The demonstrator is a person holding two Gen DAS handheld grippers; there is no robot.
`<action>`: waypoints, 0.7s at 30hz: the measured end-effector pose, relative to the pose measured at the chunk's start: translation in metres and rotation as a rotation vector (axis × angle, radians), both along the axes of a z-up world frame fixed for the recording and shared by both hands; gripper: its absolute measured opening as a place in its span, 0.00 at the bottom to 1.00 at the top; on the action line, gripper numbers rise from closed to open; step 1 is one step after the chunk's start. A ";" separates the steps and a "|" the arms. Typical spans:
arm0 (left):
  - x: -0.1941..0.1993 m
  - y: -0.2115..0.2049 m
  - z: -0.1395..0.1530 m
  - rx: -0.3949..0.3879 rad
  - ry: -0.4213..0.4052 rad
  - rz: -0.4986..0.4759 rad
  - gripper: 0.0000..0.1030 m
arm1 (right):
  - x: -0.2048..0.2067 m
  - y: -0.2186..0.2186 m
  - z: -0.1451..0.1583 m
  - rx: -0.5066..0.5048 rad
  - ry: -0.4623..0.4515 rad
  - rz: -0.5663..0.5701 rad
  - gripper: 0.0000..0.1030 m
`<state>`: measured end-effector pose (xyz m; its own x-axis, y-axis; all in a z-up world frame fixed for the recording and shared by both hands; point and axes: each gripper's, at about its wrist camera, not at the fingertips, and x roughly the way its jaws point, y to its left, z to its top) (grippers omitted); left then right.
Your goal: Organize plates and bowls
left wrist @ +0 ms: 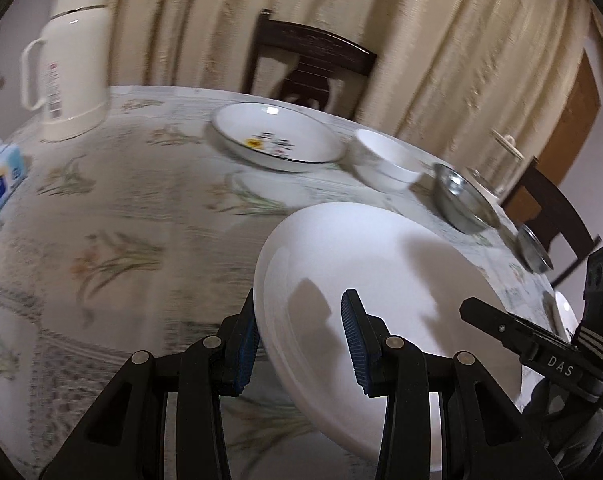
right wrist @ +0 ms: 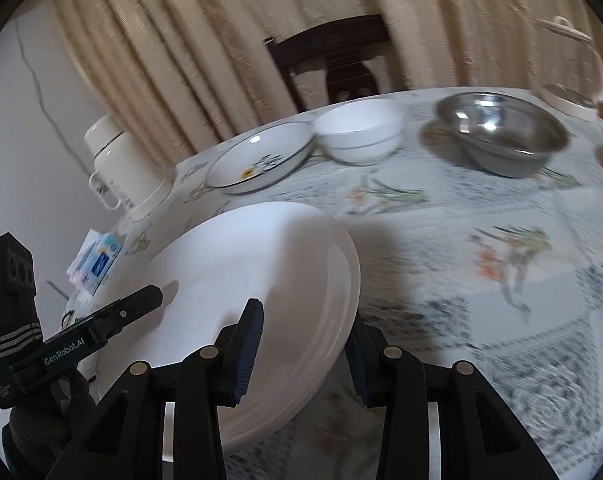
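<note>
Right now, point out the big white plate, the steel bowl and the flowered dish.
big white plate (left wrist: pixel 381 264): left wrist view, on its bare upper face.
steel bowl (right wrist: pixel 501 136): right wrist view, inside the basin.
flowered dish (left wrist: pixel 277 136): left wrist view, on its inner floor.

Dim, warm indoor light; the white plate (left wrist: pixel 381 280) carries soft claw shadows, everything beyond it smears with motion blur, and fisheye bending darkens the edges.

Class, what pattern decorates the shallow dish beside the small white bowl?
The shallow dish is white with a dark rim line and yellow-and-dark flowers inside; clearest in the right wrist view.
</note>
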<state>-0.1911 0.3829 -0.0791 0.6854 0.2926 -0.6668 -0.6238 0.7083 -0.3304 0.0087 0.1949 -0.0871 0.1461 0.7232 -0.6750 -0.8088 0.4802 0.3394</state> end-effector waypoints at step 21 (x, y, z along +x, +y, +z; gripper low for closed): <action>-0.066 0.076 -0.018 0.005 0.015 0.253 0.39 | -0.034 0.107 -0.021 -0.065 -0.005 0.192 0.41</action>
<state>-0.2566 0.4592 -0.0972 0.5798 0.4570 -0.6745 -0.7862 0.5310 -0.3161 -0.0255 0.3023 -0.1078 0.0127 0.6926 -0.7212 -0.8892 0.3377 0.3087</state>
